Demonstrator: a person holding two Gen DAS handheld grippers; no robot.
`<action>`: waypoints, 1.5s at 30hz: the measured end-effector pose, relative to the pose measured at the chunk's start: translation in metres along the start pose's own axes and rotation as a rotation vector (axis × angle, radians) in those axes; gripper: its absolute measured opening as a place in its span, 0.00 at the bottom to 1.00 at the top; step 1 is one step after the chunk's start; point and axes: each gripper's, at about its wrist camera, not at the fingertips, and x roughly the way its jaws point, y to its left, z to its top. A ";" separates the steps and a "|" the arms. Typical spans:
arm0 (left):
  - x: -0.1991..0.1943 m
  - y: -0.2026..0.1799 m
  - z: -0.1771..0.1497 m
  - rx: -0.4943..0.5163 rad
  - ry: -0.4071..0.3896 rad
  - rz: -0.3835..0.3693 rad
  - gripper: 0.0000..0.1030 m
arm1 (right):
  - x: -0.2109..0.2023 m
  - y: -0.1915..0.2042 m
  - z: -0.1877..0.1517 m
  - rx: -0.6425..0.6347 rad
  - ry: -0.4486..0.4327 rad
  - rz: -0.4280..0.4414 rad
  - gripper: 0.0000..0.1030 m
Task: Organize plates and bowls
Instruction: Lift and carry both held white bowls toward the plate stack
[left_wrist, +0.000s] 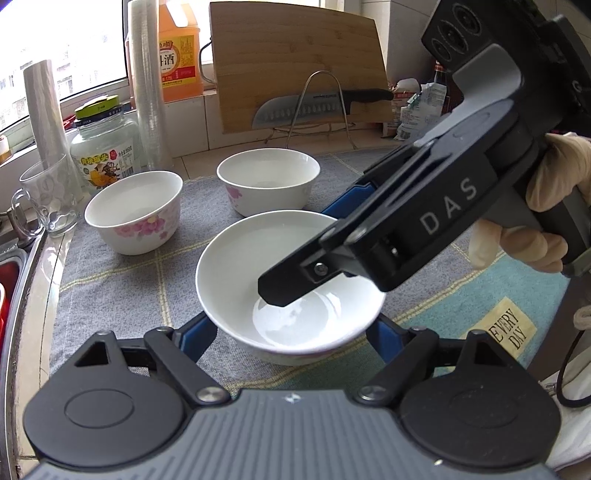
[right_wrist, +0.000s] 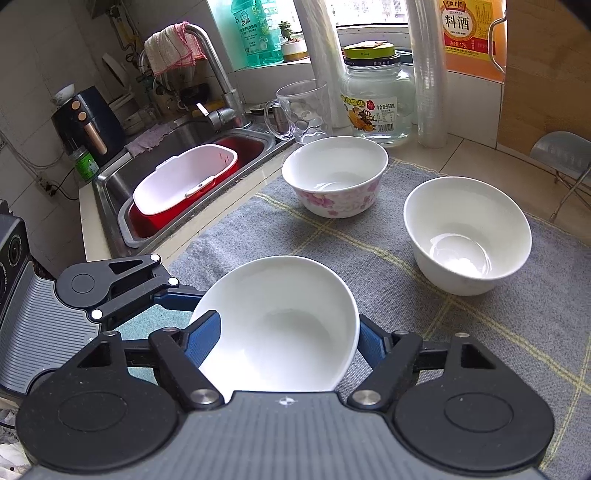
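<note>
A plain white bowl (left_wrist: 236, 266) (right_wrist: 280, 325) sits low over the grey checked cloth (left_wrist: 110, 288). My left gripper (left_wrist: 291, 326) is shut on it, with a blue pad against each side under the rim. My right gripper (left_wrist: 299, 254) (right_wrist: 288, 328), held by a gloved hand (left_wrist: 546, 206), reaches in from the right. One of its fingers lies inside the bowl and the other stands outside the far rim. The wall is between them with a gap showing. Two more white bowls with pink flowers (left_wrist: 135, 218) (left_wrist: 267, 181) stand upright behind.
A glass mug (left_wrist: 48, 195), a lidded jar (left_wrist: 103, 151) and stacked plastic cups line the back left. A cutting board (left_wrist: 295, 62) and a knife (left_wrist: 321, 105) on a wire rack stand behind. The sink (right_wrist: 110, 192) holds a red-and-white basin. A teal cloth (left_wrist: 461, 306) lies to the right.
</note>
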 end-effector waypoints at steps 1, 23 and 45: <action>0.001 -0.002 0.001 0.005 -0.001 -0.006 0.84 | -0.003 -0.001 -0.001 0.004 -0.002 -0.004 0.80; 0.030 -0.055 0.030 0.108 -0.004 -0.142 0.84 | -0.062 -0.040 -0.040 0.107 -0.040 -0.118 0.81; 0.061 -0.090 0.048 0.163 -0.003 -0.238 0.84 | -0.097 -0.073 -0.068 0.187 -0.057 -0.219 0.81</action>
